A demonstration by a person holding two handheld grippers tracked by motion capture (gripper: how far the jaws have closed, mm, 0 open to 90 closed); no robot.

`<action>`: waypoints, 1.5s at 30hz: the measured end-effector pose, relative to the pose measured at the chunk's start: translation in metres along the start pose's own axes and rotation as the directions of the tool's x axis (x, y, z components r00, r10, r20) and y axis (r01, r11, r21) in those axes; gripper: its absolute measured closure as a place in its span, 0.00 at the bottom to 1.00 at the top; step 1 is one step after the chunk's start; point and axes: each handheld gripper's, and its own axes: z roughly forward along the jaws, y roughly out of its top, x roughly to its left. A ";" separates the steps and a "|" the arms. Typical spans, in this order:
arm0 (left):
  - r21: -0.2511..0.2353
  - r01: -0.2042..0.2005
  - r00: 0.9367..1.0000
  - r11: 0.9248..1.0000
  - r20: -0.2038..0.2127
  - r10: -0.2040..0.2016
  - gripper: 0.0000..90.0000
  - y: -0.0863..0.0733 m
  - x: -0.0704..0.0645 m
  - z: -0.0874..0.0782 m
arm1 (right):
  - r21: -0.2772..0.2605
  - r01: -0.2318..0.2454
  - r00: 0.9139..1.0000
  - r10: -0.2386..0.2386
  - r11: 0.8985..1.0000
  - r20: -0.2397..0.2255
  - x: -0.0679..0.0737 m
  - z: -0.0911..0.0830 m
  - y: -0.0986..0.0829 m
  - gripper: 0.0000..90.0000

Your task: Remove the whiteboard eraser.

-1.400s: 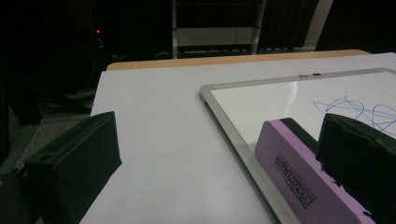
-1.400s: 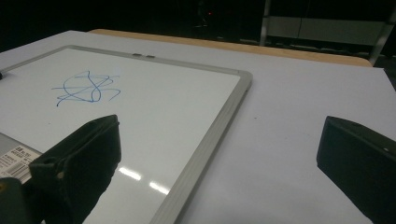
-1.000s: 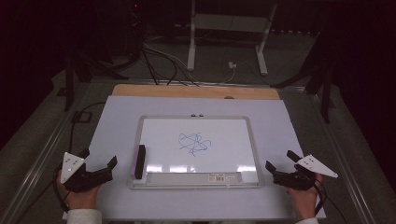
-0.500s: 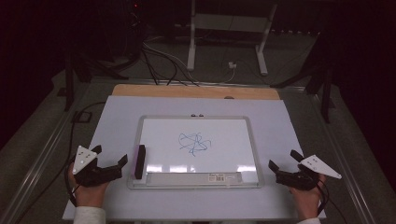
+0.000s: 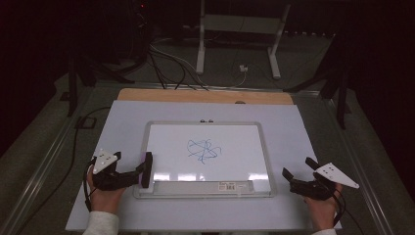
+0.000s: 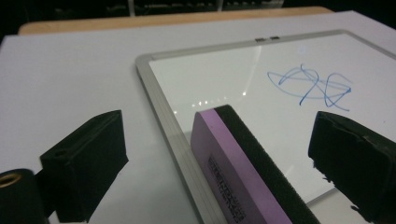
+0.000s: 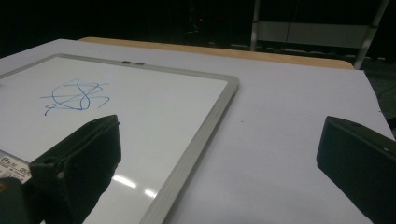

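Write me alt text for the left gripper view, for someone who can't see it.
The left claw is open, its two black jaws on either side of a purple eraser with a black felt face, standing on edge at the whiteboard frame's left side. Farther along the board is a blue scribble; a pale table surrounds it.

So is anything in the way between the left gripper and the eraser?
Nothing visible. The left gripper is open with the eraser already between its jaws, standing on the whiteboard's left edge.
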 end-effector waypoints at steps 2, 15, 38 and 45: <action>0.030 0.010 1.000 0.999 0.021 -0.011 0.09 -0.001 0.001 0.005 | -0.001 -0.001 1.000 0.001 1.000 -0.002 0.000 0.000 0.000 0.00; 0.131 0.013 0.998 0.991 0.066 -0.022 0.21 -0.010 0.000 0.011 | -0.006 0.004 1.000 -0.004 1.000 -0.007 0.001 0.000 0.001 0.01; 0.128 0.023 0.996 0.992 0.081 -0.033 0.36 -0.015 0.000 0.002 | -0.009 0.006 1.000 -0.006 1.000 -0.011 0.002 -0.001 0.001 0.01; 0.141 0.029 0.993 0.990 0.112 -0.045 0.37 -0.016 -0.003 0.006 | -0.006 0.010 1.000 -0.011 1.000 -0.015 0.003 0.000 0.001 0.01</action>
